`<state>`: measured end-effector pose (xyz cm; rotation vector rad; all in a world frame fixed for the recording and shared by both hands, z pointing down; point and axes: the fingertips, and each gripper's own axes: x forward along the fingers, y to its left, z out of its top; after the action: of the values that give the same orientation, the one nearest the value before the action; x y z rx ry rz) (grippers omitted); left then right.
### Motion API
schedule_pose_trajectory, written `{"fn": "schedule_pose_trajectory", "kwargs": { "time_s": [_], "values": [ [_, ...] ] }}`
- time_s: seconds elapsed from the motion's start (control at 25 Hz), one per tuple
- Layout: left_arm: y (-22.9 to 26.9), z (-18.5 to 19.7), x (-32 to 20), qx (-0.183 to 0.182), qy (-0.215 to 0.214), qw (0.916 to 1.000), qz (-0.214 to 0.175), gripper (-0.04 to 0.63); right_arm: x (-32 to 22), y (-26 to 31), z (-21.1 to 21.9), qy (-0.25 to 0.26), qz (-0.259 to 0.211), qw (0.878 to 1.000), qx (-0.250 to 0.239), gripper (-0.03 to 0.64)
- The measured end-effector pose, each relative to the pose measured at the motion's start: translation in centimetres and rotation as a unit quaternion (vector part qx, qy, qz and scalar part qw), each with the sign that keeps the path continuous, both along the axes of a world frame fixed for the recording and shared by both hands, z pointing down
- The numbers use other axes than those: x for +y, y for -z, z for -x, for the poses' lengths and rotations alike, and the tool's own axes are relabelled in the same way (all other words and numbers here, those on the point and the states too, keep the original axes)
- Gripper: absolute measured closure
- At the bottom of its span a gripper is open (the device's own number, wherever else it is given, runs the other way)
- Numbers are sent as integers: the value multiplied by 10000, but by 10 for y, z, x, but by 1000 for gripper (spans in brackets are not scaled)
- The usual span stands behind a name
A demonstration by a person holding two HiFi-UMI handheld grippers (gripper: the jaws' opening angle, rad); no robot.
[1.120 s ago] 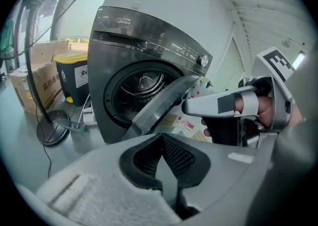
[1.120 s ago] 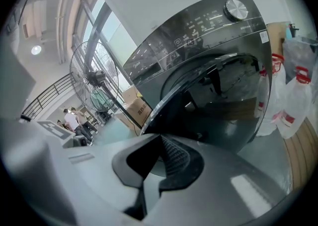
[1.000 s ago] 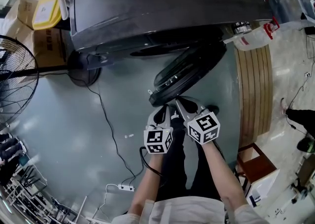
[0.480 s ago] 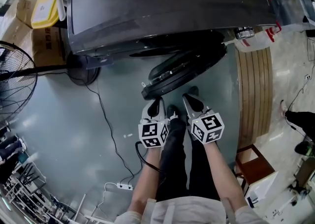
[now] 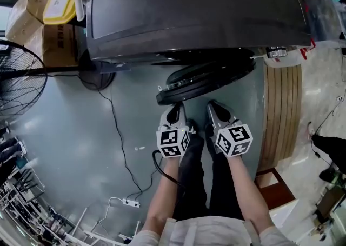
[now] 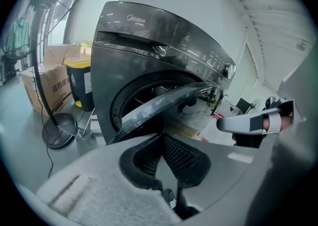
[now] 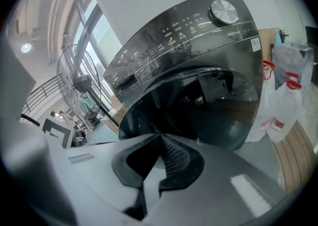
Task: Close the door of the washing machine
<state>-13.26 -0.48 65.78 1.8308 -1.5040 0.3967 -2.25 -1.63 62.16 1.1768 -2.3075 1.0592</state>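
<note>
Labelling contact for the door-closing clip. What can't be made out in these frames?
- Contact: whether the left gripper or right gripper touches the door; too small in the head view, and each gripper view is blocked by its own shut jaws.
- Drum contents: left gripper view, door crosses the opening.
- Door hinge: head view, under the washing machine top.
- Panel labels: right gripper view, too small.

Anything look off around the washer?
The washing machine door hangs partly open, angled out from the front. A loose cable trails across the floor toward a power strip. No spill or damage visible.
</note>
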Motion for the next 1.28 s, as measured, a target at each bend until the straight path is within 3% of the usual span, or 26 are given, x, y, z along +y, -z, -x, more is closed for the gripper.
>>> {"fn": "schedule_pose_trajectory", "kwargs": {
  "time_s": [0.36,0.6,0.84,1.0,1.28],
  "values": [
    [-1,19,-28,-53,478,9988,14,592,-30,-3,11,392,-1,9990,-204,618],
    [2,26,-36,-70,693,9976,-59,592,-45,-9,10,147,61,9997,-159,618],
    [2,29,-43,-71,874,9960,-178,592,-69,-5,-5,-137,-226,9996,-126,618],
    [6,32,-43,-85,1030,9943,-265,592,-78,5,-11,-289,-296,9977,-530,618],
    [7,37,-46,-59,1168,9926,-312,592,-78,6,-11,-244,-249,9971,-674,618]
  ]
}}
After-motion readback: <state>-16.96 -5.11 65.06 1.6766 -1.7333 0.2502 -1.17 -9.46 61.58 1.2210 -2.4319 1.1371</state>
